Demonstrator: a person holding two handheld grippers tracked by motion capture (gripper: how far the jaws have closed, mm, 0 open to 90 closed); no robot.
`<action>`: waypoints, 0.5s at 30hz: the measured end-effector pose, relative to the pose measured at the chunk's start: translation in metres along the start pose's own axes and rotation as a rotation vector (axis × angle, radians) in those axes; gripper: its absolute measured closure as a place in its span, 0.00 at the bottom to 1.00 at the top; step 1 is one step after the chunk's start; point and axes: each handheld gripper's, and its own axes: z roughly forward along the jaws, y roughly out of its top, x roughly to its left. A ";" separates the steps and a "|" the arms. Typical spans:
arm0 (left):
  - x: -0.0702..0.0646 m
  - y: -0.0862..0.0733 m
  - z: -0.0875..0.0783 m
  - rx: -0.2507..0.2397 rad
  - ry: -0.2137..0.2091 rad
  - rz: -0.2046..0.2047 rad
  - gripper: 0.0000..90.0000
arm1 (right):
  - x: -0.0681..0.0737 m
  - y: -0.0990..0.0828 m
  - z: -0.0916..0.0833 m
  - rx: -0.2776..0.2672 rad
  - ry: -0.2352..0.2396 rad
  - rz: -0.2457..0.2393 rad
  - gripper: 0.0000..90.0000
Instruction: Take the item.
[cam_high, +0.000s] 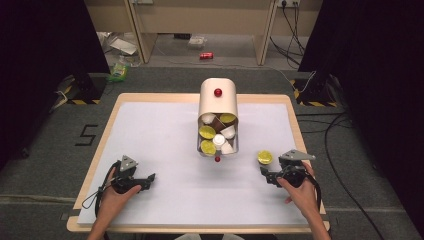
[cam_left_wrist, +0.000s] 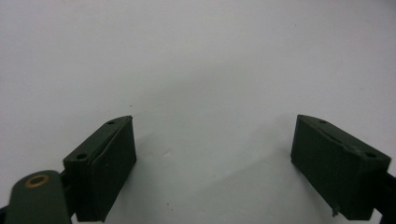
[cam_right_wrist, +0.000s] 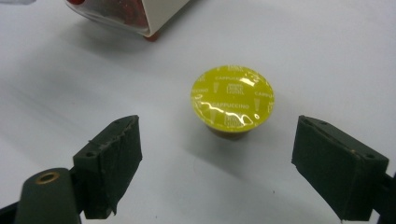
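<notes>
**Yellow capsule stands free on the sheet, both grippers released**

At the centre of the high view a cream, round-topped capsule dispenser (cam_high: 218, 105) with a red knob lies on the white table sheet (cam_high: 165, 135), its clear open tray (cam_high: 218, 140) crowded with yellow, white and brown coffee capsules. Nothing lies between that tray and the lone capsule to its lower right; bare sheet surrounds it on every side.

The small round coffee capsule with a glossy yellow foil lid (cam_right_wrist: 232, 99) sits in the right-centre of the high view, just up and left of the right gripper (cam_high: 266, 173). Its lid carries pale "CAPPUCCINO" lettering and little cup marks, over a brown body seen below the rim. It stands upright, lid facing up, its short axis vertical.

In the right gripper view the black jaws stand wide apart and released, the capsule ahead of them and touching neither. The left gripper (cam_high: 150, 179), at the lower left of the high view, holds its jaws spread wide over bare white sheet, gripping nothing
</notes>
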 end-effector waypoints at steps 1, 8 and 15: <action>0.000 0.000 0.000 0.000 0.000 0.000 0.15 | 0.000 -0.001 -0.001 0.001 0.001 0.005 0.18; 0.000 0.000 0.000 0.000 0.000 0.000 0.15 | 0.001 -0.008 -0.006 0.001 0.002 0.009 0.18; 0.000 0.000 0.000 0.000 0.000 0.000 0.15 | 0.000 -0.012 -0.010 -0.003 0.000 0.010 0.19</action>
